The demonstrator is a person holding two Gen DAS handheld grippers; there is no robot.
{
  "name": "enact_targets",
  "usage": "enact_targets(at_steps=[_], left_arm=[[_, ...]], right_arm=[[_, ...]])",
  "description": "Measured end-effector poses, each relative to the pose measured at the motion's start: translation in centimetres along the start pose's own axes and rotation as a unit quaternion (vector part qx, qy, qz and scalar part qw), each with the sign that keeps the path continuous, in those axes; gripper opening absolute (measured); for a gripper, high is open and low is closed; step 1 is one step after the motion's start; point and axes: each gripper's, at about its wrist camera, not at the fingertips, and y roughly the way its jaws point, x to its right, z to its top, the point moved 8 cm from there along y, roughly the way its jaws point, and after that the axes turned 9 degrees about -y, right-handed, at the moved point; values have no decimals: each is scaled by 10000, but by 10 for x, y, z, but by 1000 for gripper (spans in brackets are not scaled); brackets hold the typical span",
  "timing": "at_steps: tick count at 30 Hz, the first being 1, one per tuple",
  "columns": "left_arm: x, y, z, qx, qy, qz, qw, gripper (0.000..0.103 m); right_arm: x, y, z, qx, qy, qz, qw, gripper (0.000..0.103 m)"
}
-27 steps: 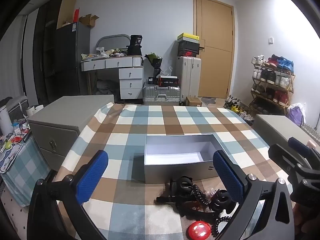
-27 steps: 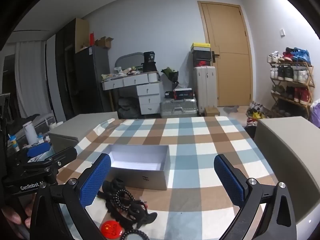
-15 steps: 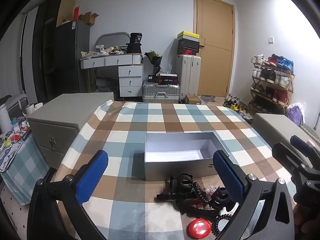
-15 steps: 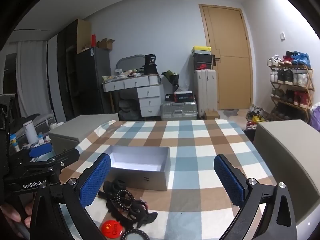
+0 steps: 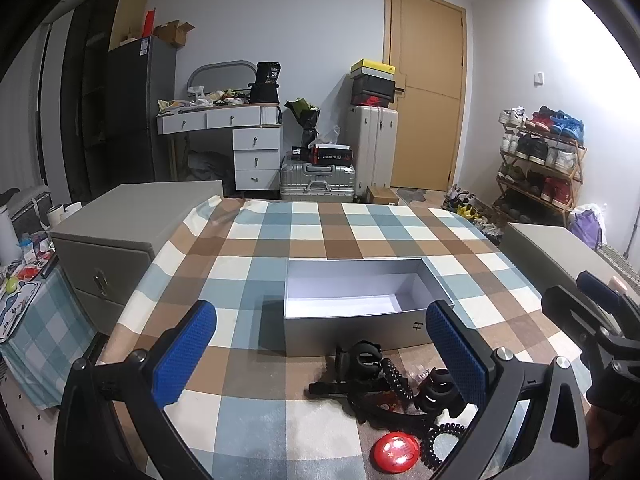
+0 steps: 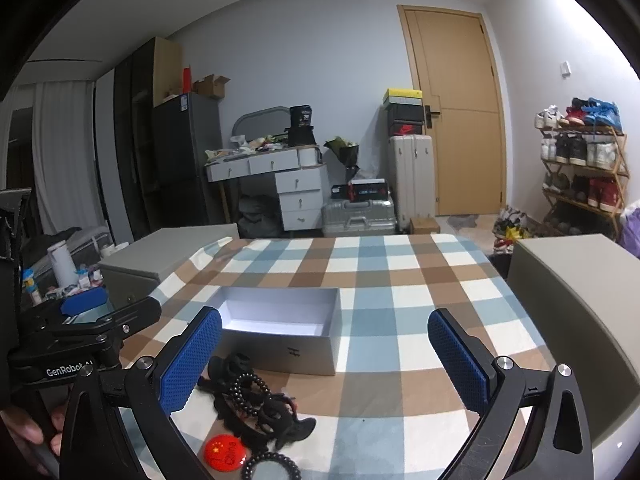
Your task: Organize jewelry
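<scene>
Both left gripper (image 5: 320, 348) and right gripper (image 6: 324, 350) jaws fully spread, holding nothing.

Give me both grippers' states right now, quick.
Left gripper: open, holding nothing.
Right gripper: open, holding nothing.
</scene>
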Motion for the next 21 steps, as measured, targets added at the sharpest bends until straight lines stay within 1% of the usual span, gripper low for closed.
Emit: enact_targets(at_steps=[12, 21], left_arm=[[1, -1, 0, 52, 60, 18, 10000, 102], [1, 1, 1, 9, 83, -5, 10000, 102]], right_arm=[[-1, -1, -1, 33, -50, -4, 10000, 103], [-5, 0, -1, 32, -117, 6, 9999, 103]])
